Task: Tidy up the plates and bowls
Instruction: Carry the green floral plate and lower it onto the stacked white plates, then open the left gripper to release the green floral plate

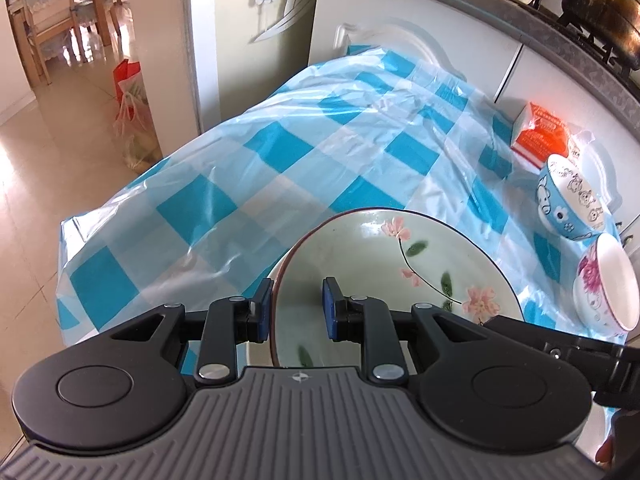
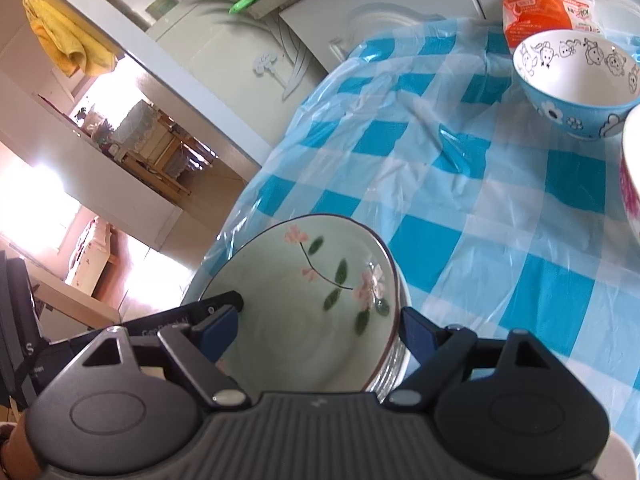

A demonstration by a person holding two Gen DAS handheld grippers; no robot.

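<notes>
A pale green plate with pink flowers (image 1: 384,264) tops a stack of plates at the near edge of the table. It also shows in the right wrist view (image 2: 304,304). My left gripper (image 1: 298,306) is open, its two blue pads astride the plate's left rim, not pinching it. My right gripper (image 2: 320,326) is open wide, its pads on either side of the stack. A blue cartoon bowl (image 1: 568,200) (image 2: 576,80) and a white bowl with pink flowers (image 1: 604,284) (image 2: 632,168) stand to the right.
The table wears a blue and white checked plastic cloth (image 1: 280,152). An orange packet (image 1: 540,132) lies at the far right by white cabinets. A black wok (image 1: 600,4) sits on the counter above. The floor drops away on the left.
</notes>
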